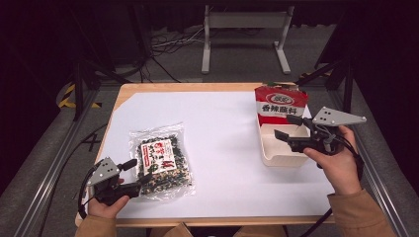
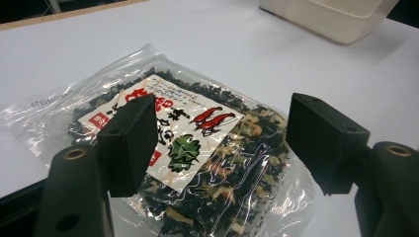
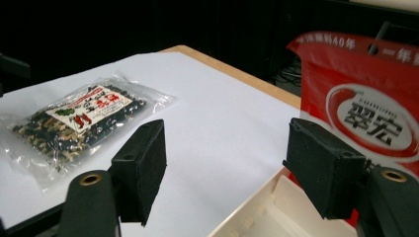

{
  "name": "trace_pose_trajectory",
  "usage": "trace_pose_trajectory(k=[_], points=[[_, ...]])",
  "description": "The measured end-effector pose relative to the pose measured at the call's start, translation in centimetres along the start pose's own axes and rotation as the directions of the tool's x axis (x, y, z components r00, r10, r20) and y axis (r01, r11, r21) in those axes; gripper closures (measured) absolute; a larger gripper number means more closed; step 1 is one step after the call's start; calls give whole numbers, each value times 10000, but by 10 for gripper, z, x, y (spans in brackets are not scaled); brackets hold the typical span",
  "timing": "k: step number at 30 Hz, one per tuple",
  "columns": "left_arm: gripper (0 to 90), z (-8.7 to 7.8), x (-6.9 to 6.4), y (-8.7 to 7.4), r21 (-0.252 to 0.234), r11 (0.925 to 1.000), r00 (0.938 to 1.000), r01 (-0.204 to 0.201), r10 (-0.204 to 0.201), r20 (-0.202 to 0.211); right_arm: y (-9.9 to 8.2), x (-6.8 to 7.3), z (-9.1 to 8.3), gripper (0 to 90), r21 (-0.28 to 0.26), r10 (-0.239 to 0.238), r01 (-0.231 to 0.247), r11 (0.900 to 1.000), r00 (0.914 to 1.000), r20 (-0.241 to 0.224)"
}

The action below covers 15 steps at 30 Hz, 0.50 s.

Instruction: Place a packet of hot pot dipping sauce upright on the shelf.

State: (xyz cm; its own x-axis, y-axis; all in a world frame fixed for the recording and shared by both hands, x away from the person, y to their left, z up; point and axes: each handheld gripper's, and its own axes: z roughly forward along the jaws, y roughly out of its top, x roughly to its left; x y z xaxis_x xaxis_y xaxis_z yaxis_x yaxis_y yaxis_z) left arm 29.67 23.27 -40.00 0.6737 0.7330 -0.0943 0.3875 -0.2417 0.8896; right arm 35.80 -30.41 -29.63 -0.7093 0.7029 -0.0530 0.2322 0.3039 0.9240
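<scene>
The left tongs (image 1: pixel 132 174) rest low at the near left of the bench (image 1: pixel 222 123), jaws apart with nothing between the pads; in the left gripper view the left tongs (image 2: pixel 222 143) stand just over the near end of a clear packet of dried greens (image 2: pixel 197 168). That packet (image 1: pixel 160 160) lies flat on the white sheet (image 1: pixel 217 148), and its white label carries red characters too small to read, two red shrimps and a green leaf.

The right tongs (image 1: pixel 288 127) hang over the cream tray (image 1: pixel 276 158) at the right side of the bench, jaws wide apart and gripping nothing, though no view gives the narrowing they have just made. In the right gripper view the right tongs (image 3: pixel 227 168) frame bare white sheet, with the tray's rim (image 3: pixel 247 212) below and the red pouch (image 3: pixel 365 108) just beside the right pad. The red pouch (image 1: pixel 279 104) stands upright in the far end of the tray; it reads 翠宏 in a red oval, 香辣蘸料 on the white band below, and a line along the top holding "40年".

Count: two tongs, one packet, one pouch, one tray.

Beyond the bench stand a white frame with two legs (image 1: pixel 244 34) and loose cables (image 1: pixel 163 47) on the grey floor; aluminium rails (image 1: pixel 54 158) flank both sides. Nothing lies between either tongs and the packet.
</scene>
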Motion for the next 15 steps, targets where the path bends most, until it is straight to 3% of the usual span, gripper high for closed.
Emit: trace_pose_trajectory(k=[7, 11, 15], points=[[287, 0, 0, 1, -24, 9999, 9999, -110, 110, 2, -15, 4, 1, 337, 126, 213, -212, 9997, 9998, -57], [272, -3, 2, 6, -96, 9999, 9999, -127, 127, 4, -21, 7, 1, 366, 340, 62, -63, 9994, 10000, 31], [251, -10, 4, 8, -110, 9999, 9996, -71, 68, -258, -28, 12, 0, 408, 318, 24, -20, 9995, 9999, -126]])
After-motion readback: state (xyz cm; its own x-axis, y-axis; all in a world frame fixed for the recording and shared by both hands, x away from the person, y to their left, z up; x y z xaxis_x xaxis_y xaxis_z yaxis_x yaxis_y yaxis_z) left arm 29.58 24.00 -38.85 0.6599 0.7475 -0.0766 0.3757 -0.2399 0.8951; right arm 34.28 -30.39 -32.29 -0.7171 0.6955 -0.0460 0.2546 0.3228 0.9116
